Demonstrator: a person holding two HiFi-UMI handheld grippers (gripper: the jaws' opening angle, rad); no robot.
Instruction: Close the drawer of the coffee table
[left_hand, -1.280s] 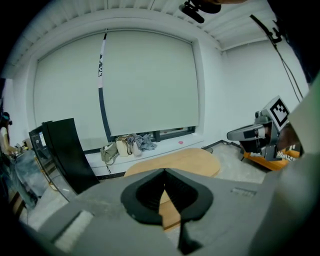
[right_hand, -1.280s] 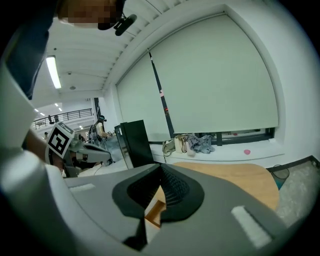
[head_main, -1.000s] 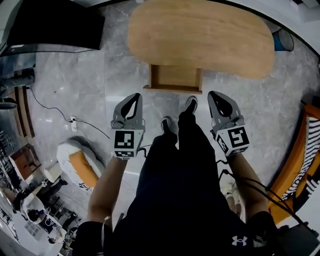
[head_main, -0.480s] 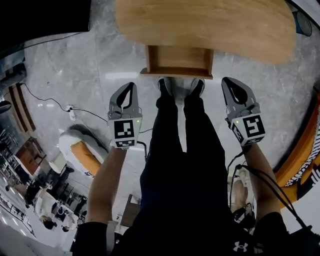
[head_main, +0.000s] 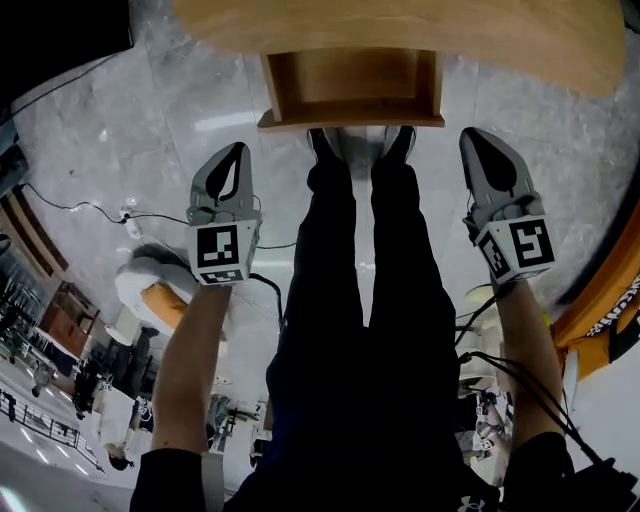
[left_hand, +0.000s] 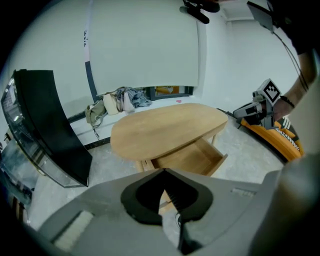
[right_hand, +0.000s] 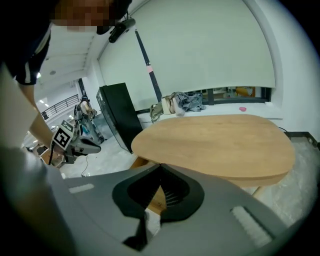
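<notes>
Head view: the drawer (head_main: 350, 85) is being shown pulled out beneath the bench (head_main: 400, 30), ahead of the left claw (head_main: 237, 150) and right claw (head_main: 475, 135). Left gripper view: jaws are being held pressed together, empty. Right gripper view: likewise; an off-centre push risks jamming the drawer askew.

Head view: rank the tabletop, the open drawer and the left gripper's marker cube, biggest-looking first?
1. tabletop, partly cut off
2. drawer
3. marker cube, smallest though nearest the camera

Left tongs (head_main: 236, 150) and right tongs (head_main: 472, 136) lowered, nearer open drawer (head_main: 350, 80)
</notes>
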